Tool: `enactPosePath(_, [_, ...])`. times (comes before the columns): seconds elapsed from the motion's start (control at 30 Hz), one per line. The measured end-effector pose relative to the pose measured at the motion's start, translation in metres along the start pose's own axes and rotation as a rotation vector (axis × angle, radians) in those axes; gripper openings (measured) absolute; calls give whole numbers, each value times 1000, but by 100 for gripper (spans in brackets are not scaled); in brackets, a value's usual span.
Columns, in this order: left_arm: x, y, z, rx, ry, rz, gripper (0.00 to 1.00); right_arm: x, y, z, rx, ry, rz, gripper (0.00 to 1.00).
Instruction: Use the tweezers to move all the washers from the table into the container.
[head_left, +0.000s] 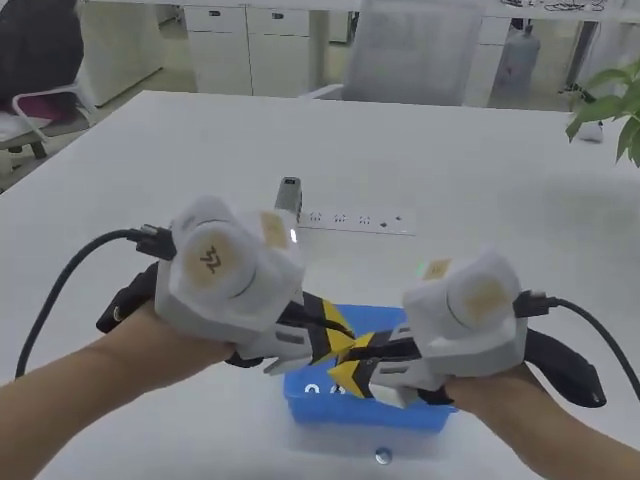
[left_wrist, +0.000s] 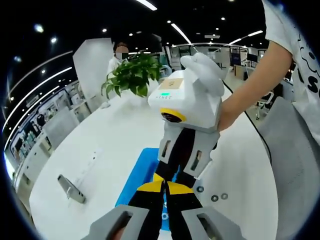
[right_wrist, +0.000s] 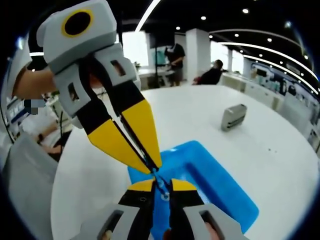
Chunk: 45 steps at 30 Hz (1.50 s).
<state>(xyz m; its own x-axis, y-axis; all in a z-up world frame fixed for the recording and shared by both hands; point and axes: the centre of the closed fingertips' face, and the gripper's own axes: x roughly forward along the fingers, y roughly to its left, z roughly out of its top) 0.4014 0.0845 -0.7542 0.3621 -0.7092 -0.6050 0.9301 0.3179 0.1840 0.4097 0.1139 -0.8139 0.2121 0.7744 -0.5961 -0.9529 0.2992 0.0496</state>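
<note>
Blue plastic container (head_left: 385, 413): stands on the white table (head_left: 450, 160) close to its near edge, directly under both grippers.

Tweezers (right_wrist: 134, 142): a thin dark blade running between the yellow fingers of the left gripper (right_wrist: 151, 167), with the tip reaching down over the container. I log the left gripper as clamped on the tweezers.

Right gripper (right_wrist: 162, 186): its jaws stand close together with the tweezers' tip in the narrow gap between them. I cannot tell whether they pinch it or only flank it.

Washers (left_wrist: 214, 198): three lie loose on the table just beside the container in the left gripper view. In the head view I count one washer (head_left: 383, 457) between the container's front wall and the table's near edge, and I cannot say whether it is one of the three.

Container contents: pale marks show at the bottom through the grippers in the head view. I cannot tell whether they are washers or printing.

Other stock: power strip (head_left: 355, 220) and a small grey device (head_left: 290, 195) near the table's middle, and a potted plant (head_left: 610, 100) at the far right corner.

Progress, my estimate: the tool is in hand and at least three washers are left to move, so the job is unfinished. How many are already deposited is unclear.
</note>
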Motion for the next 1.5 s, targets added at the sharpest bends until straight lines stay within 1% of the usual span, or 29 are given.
enactPosePath(0.1, [-1,1,-1,-3,-1,4,0,0,-1,2,13,-10,-2,9])
enactPosePath(0.2, [-2,2,-1,-6,-5,10,0,-3,0,5,11,-17,-5,8])
enactPosePath(0.3, [-7,4,2,-7,-14,16,0,-7,2,12,-3,-33,-11,9])
enactPosePath(0.33, [-8,4,4,-6,-17,19,0,-10,3,17,-11,-46,-15,9])
enactPosePath(0.53, [-25,2,25,17,-53,41,0,-27,11,39,-71,-100,-31,6])
enactPosePath(0.6, [-30,1,31,23,-61,55,0,-33,14,44,-83,-110,-36,5])
enactPosePath(0.73, [-40,0,41,14,-79,77,0,-44,22,53,-109,-124,-45,5])
enactPosePath(0.83, [-49,-4,50,10,-97,80,0,-52,30,58,-123,-135,-46,4])
enactPosePath(0.9, [-55,-7,57,6,-124,75,0,-55,33,57,-127,-134,-49,4])
enactPosePath(0.97, [-59,-8,59,-9,-129,78,2,-56,36,53,-128,-124,-49,4])
enactPosePath(1.03, [-62,-11,59,-9,-131,76,3,-59,41,51,-125,-122,-49,4])
enactPosePath(1.1, [-64,-17,58,-15,-132,67,4,-61,45,51,-126,-123,-51,4])
enactPosePath(1.13, [-64,-22,58,-18,-131,55,4,-61,46,50,-126,-123,-50,4])
enactPosePath(1.17, [-64,-24,58,-18,-130,50,5,-62,48,50,-124,-123,-48,4])
enactPosePath(1.2, [-64,-29,58,-19,-131,47,5,-62,50,49,-123,-123,-46,4])
enactPosePath(1.23, [-64,-32,57,-22,-130,44,4,-63,52,48,-124,-122,-45,4])
enactPosePath(1.37, [-59,-42,51,-42,-121,22,0,-63,61,44,-126,-118,-39,4])
enactPosePath(1.43, [-58,-48,52,-57,-133,10,0,-63,66,41,-127,-110,-31,4])
enactPosePath(1.5, [-57,-50,53,-64,-139,10,0,-62,70,36,-127,-103,-26,4])
